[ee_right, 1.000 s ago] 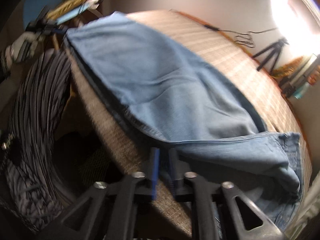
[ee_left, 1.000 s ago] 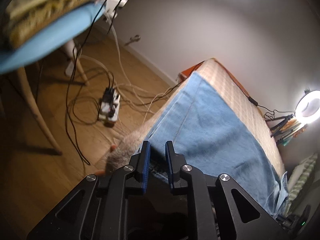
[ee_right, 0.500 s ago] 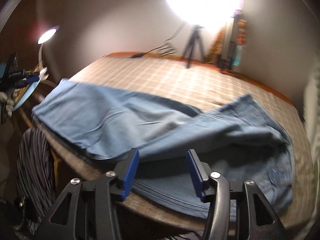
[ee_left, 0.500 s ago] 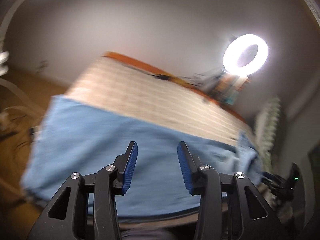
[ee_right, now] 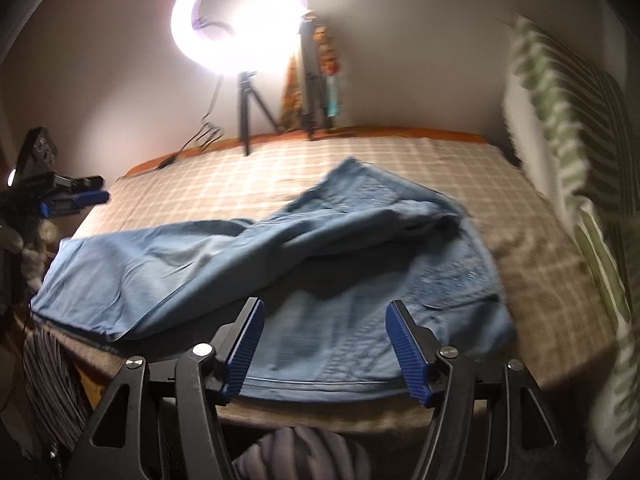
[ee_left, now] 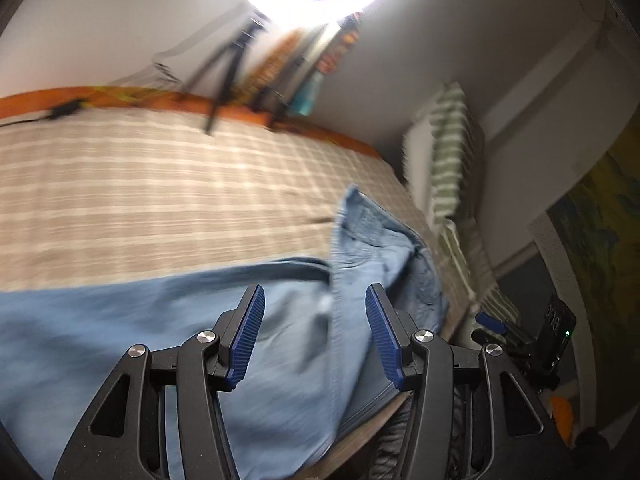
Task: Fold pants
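Light blue denim pants (ee_right: 248,256) lie rumpled across a bed with a beige checked cover (ee_right: 400,160), one leg folded over the other, waist bunched at the right. My right gripper (ee_right: 324,332) is open and empty above the pants' near edge. In the left wrist view the pants (ee_left: 160,320) fill the lower left, with the waist part (ee_left: 372,236) standing up at the right. My left gripper (ee_left: 316,328) is open and empty above the cloth.
A bright ring light on a tripod (ee_right: 240,28) stands at the bed's far edge, with a cable. A green striped pillow (ee_right: 568,120) leans at the right. Dark striped cloth (ee_right: 52,380) hangs below the bed's near left edge.
Both grippers were shut on the pants' edge a second ago, then opened and let go. Both views have swung up and to the right over the bed.
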Motion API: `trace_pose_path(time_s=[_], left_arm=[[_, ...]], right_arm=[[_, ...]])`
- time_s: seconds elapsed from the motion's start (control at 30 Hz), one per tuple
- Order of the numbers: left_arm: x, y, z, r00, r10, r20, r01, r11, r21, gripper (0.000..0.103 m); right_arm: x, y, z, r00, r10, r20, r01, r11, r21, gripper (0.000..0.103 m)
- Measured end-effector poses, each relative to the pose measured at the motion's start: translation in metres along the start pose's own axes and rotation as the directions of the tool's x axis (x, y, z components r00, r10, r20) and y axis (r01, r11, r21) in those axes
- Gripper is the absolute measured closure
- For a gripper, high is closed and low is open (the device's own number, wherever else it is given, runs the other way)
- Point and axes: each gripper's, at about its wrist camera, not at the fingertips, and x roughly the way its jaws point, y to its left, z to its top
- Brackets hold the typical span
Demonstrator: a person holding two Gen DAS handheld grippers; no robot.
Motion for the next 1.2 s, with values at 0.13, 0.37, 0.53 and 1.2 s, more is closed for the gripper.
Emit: trace_pose_path(time_s=[0.13,0.37,0.53,1.2], left_arm=[[0.056,-0.015,0.014,0.997,-0.043,-0.059,0.043,0.999,-0.008,0.048],[0.147,-0.021,0.022,0.983,-0.055,-0.177,0.043,0.997,-0.068,0.048],[0.19,-0.011,0.027,0.973,-0.067,-0.22,0.034,0.988,-0.148,0.048],[0.216,-0.045,0.038,0.974,-0.174,-0.144,0.166,0.984,-0.069,0.09]], right_arm=[[-0.005,-0.024,-0.002,0.999,-0.037,-0.003,0.037,0.998,0.051,0.034],[-0.01,-0.077,-0.007,0.995,-0.098,-0.023,0.1,0.986,0.136,0.034],[-0.002,-0.115,-0.018,0.991,-0.123,-0.061,0.133,0.971,0.198,0.034],[0.013,-0.148,-0.038,0.992,-0.102,-0.069,0.117,0.953,0.28,0.034]])
